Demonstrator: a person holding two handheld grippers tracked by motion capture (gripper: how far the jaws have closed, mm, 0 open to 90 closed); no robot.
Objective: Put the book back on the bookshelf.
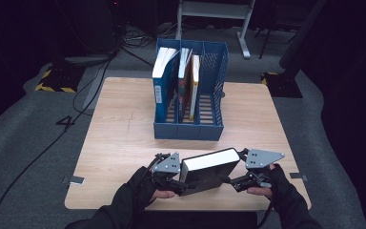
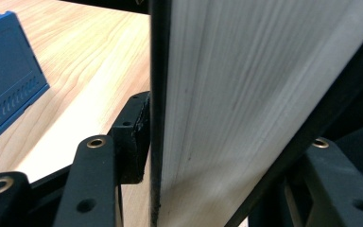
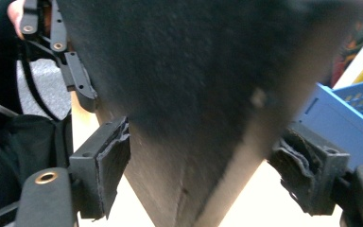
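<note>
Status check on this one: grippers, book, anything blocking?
Left gripper shut on black book. Right gripper jaws astride its other end, grip unclear. Blue file rack ahead, right slot free.

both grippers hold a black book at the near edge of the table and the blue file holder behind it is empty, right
Not quite: the blue file holder is not empty. The high view shows books standing in it. The rest holds: both grippers hold the black book at the table's near edge.

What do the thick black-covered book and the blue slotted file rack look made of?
The thick black-covered book: a matte, faintly textured cover, probably board or cloth, with a white paper page block showing fine leaf lines. The blue slotted file rack: likely moulded plastic, by its uniform colour, smooth walls and perforated side.
</note>
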